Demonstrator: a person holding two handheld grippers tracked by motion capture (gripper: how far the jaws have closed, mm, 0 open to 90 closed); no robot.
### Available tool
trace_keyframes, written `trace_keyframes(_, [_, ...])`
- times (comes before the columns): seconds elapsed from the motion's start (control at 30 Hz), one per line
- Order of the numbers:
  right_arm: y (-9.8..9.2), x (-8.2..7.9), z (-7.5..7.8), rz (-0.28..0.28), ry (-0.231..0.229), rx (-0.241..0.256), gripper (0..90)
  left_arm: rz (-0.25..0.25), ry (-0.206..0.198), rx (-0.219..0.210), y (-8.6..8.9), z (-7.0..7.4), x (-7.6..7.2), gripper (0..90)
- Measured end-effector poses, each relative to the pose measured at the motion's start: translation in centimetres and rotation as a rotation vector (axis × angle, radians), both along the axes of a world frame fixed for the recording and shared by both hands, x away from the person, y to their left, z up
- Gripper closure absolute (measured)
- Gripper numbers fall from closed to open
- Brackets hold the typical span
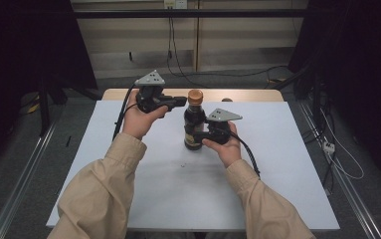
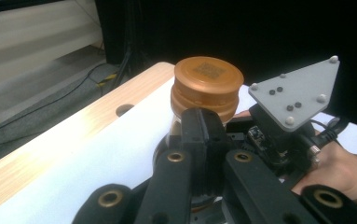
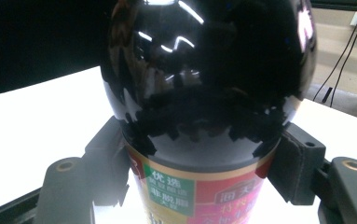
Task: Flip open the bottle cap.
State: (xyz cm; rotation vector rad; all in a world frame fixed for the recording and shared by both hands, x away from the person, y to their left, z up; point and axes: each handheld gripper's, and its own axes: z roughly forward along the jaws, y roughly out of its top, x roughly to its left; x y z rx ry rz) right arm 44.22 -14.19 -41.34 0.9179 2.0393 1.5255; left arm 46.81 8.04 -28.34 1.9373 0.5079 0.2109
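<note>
A dark sauce bottle point(image 1: 194, 124) with an orange-brown cap point(image 1: 195, 96) stands upright in the middle of the white table top point(image 1: 277, 164). My right gripper point(image 1: 201, 135) is shut on the bottle's lower body from the right. In the right gripper view its pads point(image 3: 297, 163) press both sides of the glossy black bottle point(image 3: 204, 70), just above the red and green label point(image 3: 171, 191). My left gripper point(image 1: 182, 101) is held level with the cap, pointing at it from the left. Its jaws are shut together with nothing between them, tips point(image 2: 203, 126) just short of the cap point(image 2: 208, 81).
A wooden strip point(image 1: 128, 93) with a round hole point(image 2: 125, 109) runs along the far edge of the table. Cables lie on the floor beyond and to the right point(image 1: 337, 159). The right gripper's grey plate point(image 2: 297, 93) sits close behind the cap.
</note>
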Motion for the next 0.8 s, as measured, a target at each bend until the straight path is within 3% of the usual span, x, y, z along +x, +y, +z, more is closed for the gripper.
trace_keyframes(0.17, [-0.1, 0.0, -0.1, 0.005, 0.001, 0.006, 30.9, -0.005, 0.006, 0.0, -0.3, 0.4, 0.2, 90.0])
trace_keyframes(0.4, [-0.3, 0.0, -0.1, 0.001, 0.005, 0.009, 31.7, -0.003, -0.009, 0.042, -0.8, 0.9, 0.2, 90.0])
trace_keyframes(0.47, [-0.3, 0.1, -0.1, 0.002, 0.012, 0.013, 31.8, -0.006, 0.007, 0.035, -1.0, 1.0, 0.3, 90.0])
trace_keyframes(0.8, [-0.6, 0.0, -0.3, -0.007, 0.017, 0.039, 32.0, -0.008, 0.009, 0.045, -1.7, 1.2, 0.3, 90.0])
